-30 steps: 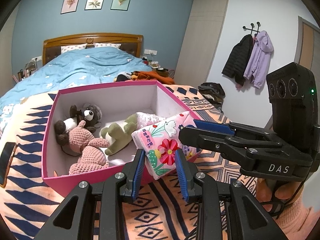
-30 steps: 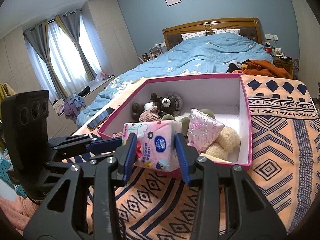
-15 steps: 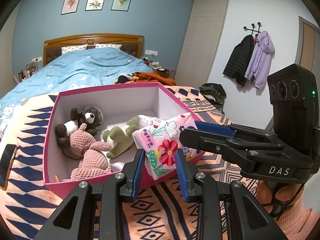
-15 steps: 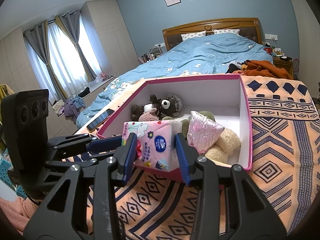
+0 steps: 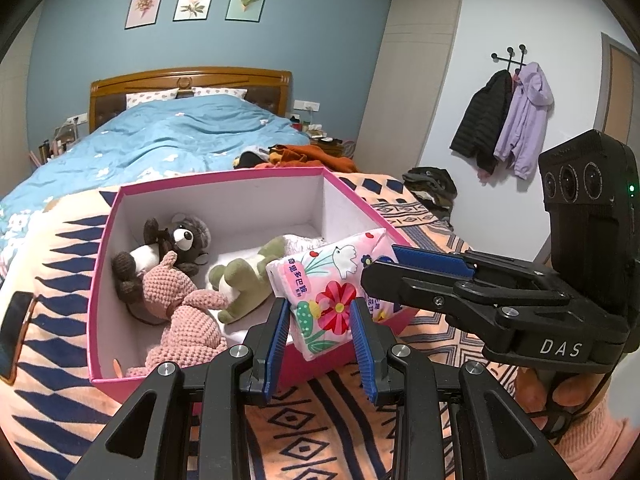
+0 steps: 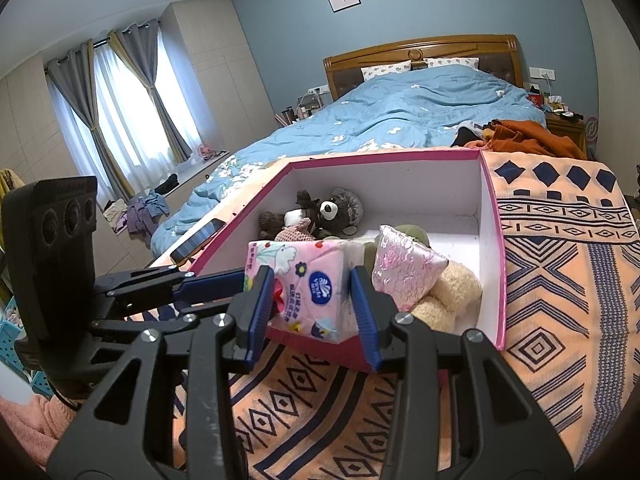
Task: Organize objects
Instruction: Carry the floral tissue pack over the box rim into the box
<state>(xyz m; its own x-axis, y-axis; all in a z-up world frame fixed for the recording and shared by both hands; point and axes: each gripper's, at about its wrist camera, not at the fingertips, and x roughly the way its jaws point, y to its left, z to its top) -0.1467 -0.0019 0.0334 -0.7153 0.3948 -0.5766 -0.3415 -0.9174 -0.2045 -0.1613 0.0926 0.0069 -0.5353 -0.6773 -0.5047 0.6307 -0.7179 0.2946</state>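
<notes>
A pink flowered tissue pack [image 5: 324,292] hangs over the near corner of the open pink box [image 5: 220,178]. My left gripper [image 5: 320,312] is shut on its lower end. My right gripper [image 5: 380,264] comes in from the right and is shut on the other end. In the right wrist view the tissue pack [image 6: 316,288] sits between the right gripper's [image 6: 311,280] blue pads, and the left gripper [image 6: 236,292] reaches it from the left. Inside the box lie a brown bear [image 5: 180,236], a pink crocheted toy [image 5: 180,304], a green plush [image 5: 244,276] and a shiny pink packet [image 6: 400,264].
The box [image 6: 496,240] stands on an orange patterned blanket [image 6: 560,280] at the foot of a bed with a blue duvet [image 6: 420,112]. A phone [image 6: 198,240] lies left of the box. Clothes [image 6: 520,132] are heaped behind it. A person's hand [image 5: 560,392] holds the right gripper.
The box has drifted slightly lower in the left wrist view. Both grippers keep the same hold on the tissue pack.
</notes>
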